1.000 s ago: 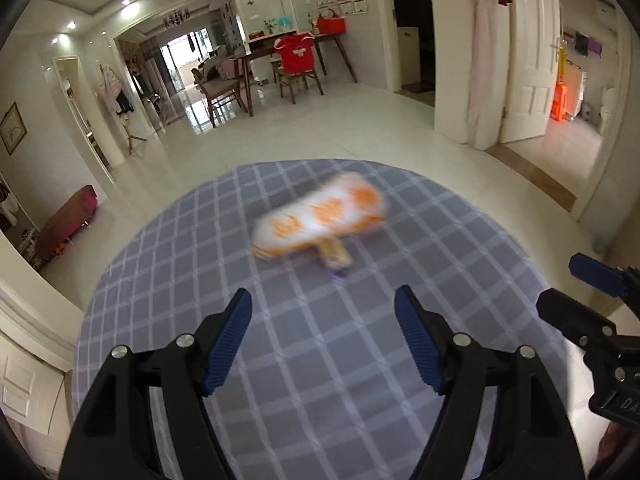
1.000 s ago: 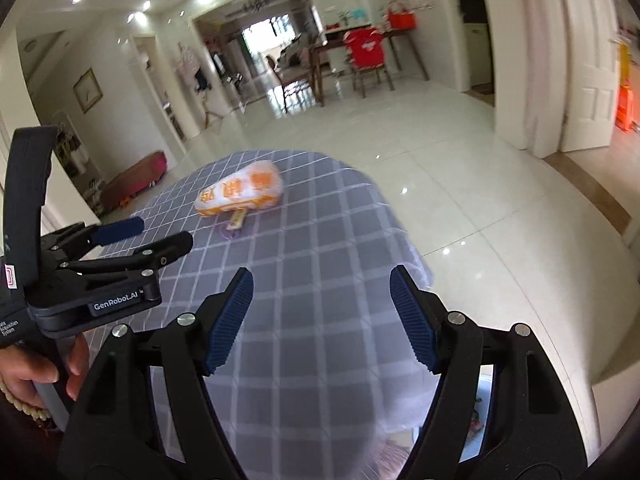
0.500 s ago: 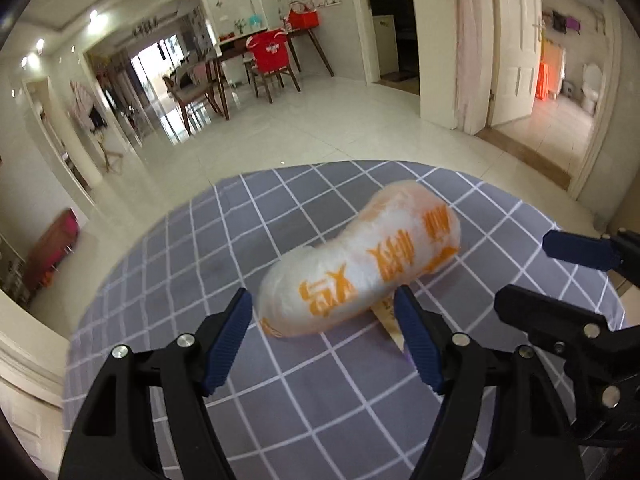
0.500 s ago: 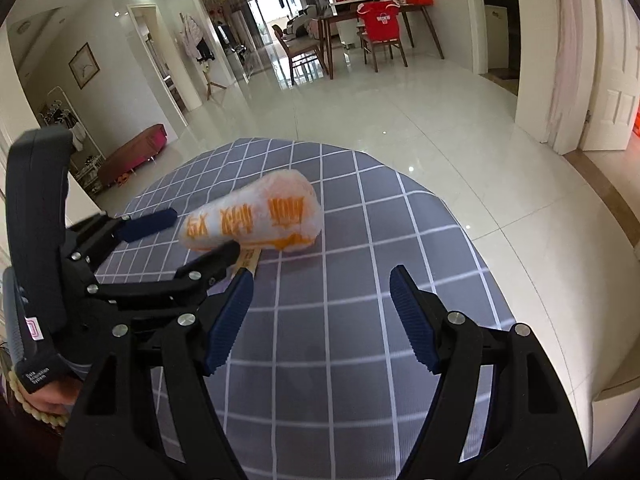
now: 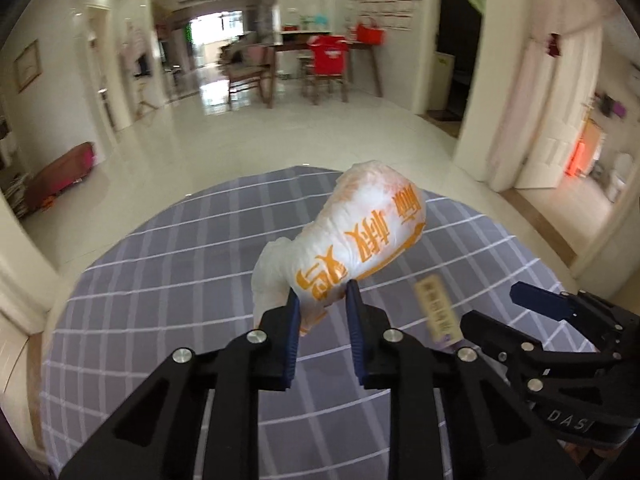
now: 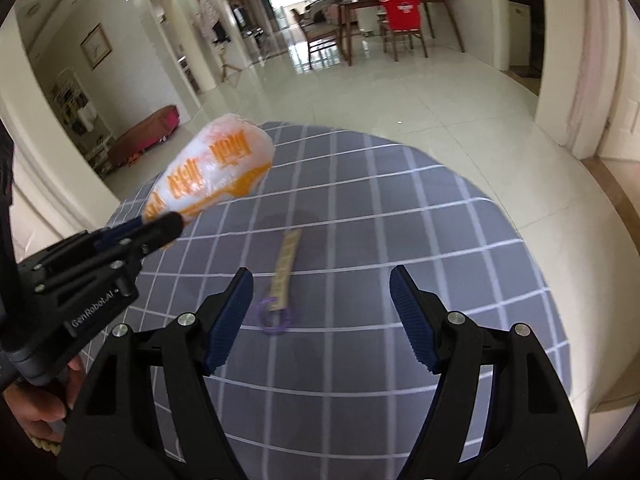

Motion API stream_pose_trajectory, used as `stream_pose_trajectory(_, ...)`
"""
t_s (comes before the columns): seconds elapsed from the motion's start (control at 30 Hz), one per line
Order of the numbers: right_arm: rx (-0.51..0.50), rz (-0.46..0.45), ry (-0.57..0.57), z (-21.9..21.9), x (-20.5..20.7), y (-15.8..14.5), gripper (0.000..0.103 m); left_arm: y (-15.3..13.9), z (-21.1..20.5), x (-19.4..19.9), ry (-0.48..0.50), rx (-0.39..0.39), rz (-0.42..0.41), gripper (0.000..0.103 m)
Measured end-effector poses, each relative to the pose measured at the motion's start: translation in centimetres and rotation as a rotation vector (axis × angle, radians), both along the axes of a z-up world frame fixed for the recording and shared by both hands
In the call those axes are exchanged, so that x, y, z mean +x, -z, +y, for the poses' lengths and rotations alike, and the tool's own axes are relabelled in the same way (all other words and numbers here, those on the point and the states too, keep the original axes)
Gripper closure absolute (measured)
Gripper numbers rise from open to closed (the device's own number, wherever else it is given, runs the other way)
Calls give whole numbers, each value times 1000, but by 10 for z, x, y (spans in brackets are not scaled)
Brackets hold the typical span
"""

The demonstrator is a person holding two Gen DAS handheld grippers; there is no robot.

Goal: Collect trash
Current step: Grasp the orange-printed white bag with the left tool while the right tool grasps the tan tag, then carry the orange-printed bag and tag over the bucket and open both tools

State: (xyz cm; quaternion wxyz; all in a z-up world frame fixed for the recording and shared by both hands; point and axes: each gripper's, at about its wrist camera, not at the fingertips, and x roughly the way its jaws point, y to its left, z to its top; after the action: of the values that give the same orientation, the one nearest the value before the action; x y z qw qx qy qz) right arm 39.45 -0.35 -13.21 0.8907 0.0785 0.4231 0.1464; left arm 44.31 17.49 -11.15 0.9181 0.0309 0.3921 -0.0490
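Closing on the near end of a crumpled white plastic bag with orange lettering [image 5: 360, 236], the left gripper [image 5: 320, 300] is pinching it above the grey checked round tablecloth [image 5: 180, 264]; the right gripper [image 6: 320, 312] is gaping wide, holding nothing, over a tan paper strip with a purple ring [image 6: 285, 276] near the cloth's middle.

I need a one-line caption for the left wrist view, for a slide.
Left hand-held gripper closing on a white plastic bag with orange print above a grey checked round tablecloth.

A big bright room with a shiny floor [image 5: 304, 136].
At twelve o'clock, a wooden table [image 6: 384, 4] and a red-covered chair [image 6: 402, 20].
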Motion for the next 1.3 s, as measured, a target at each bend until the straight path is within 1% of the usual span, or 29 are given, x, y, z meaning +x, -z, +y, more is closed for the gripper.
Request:
stream_pose_trajectory(0.1,-35,12,-36,18,6,2,33,1,5,-6,-18,4,-8,82)
stream_pose_trajectory(0.13,-52,15,-46,23,8,4,37,1,6,-8,-20,0,-5,82)
stream_pose_trajectory(0.17,-67,14,-52,28,10,5,43,2,6,-10,-20,0,-5,82)
stream_pose_trajectory(0.2,-88,16,-63,33,11,7,59,2,5,-12,-23,7,-5,82)
stream_pose_trajectory(0.23,-101,22,-69,36,12,8,69,2,4,-14,-23,14,-4,82)
stream_pose_trajectory(0.27,-125,18,-72,40,12,9,71,0,2,-13,-20,18,-3,82)
stream_pose_trajectory(0.3,-141,19,-76,42,12,10,79,-1,0,-16,-17,21,-5,82)
stream_pose_trajectory(0.33,-145,15,-79,44,11,10,95,-2,-2,-19,-18,22,-7,82)
stream_pose_trajectory(0.43,-124,-4,-80,41,1,5,101,-8,-1,-28,-15,14,-17,82)
stream_pose_trajectory(0.5,-100,-35,-77,33,-13,-4,101,-15,-4,-38,-10,9,-30,82)
stream_pose_trajectory(0.67,-37,-72,-68,9,-43,-25,102,-35,-15,-66,8,-3,-66,82)
stream_pose_trajectory(0.8,37,-63,-55,-9,-59,-33,100,-47,-20,-91,5,-19,-87,82)
stream_pose_trajectory(0.87,19,-38,-41,-10,-60,-31,100,-48,-19,-98,-16,-3,-83,82)
stream_pose_trajectory(0.9,22,-38,-40,-10,-61,-30,96,-48,-19,-99,-24,-3,-77,82)
stream_pose_trajectory(0.93,21,-37,-38,-9,-61,-29,83,-49,-17,-99,-30,-4,-76,82)
stream_pose_trajectory(0.97,16,-34,-30,-7,-60,-28,72,-48,-15,-100,-43,1,-76,82)
stream_pose_trajectory(1.0,15,-37,-25,-6,-60,-27,51,-49,-14,-100,-50,2,-76,82)
stream_pose_trajectory(1.07,-12,-48,-19,-1,-57,-26,50,-47,-8,-97,-68,3,-73,82)
stream_pose_trajectory(1.17,-34,-33,-24,7,-46,-17,50,-42,2,-92,-93,7,-71,82)
stream_pose_trajectory(1.3,-84,-22,-36,23,-29,-6,51,-27,13,-75,-119,1,-48,82)
